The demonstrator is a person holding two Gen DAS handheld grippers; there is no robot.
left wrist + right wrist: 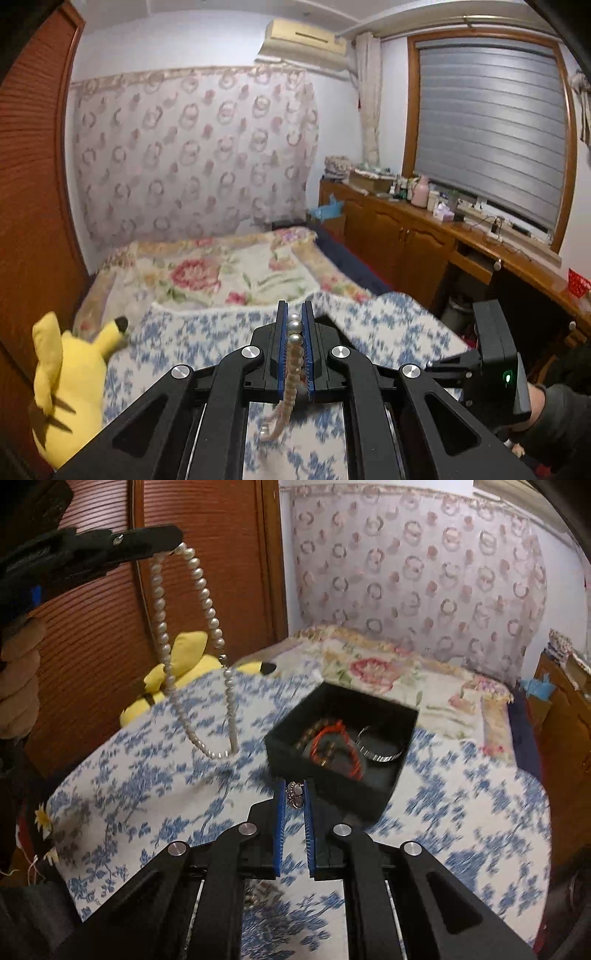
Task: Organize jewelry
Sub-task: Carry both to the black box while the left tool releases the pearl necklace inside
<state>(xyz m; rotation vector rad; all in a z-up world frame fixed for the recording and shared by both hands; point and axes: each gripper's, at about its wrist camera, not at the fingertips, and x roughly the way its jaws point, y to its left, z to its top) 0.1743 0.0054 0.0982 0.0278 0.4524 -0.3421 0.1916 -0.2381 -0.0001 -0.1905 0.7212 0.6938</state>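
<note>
My left gripper point(294, 314) is shut on a pearl necklace point(293, 350), held high above the bed. In the right wrist view the necklace point(207, 627) hangs in a long loop from the left gripper point(177, 542), its lowest pearls just above the blue floral cloth point(147, 794). My right gripper point(294, 786) is shut on a small silver ring point(294, 795), just in front of the near edge of an open black jewelry box point(332, 786). The box holds an orange cord bracelet point(332, 738), a brown bead bracelet and a silver bangle point(380, 755).
A yellow plush toy point(66, 384) lies at the bed's left edge by the wooden wardrobe point(92, 627). A floral bedspread point(229, 273) covers the far bed. A wooden cabinet point(406, 232) with clutter runs along the right under the window.
</note>
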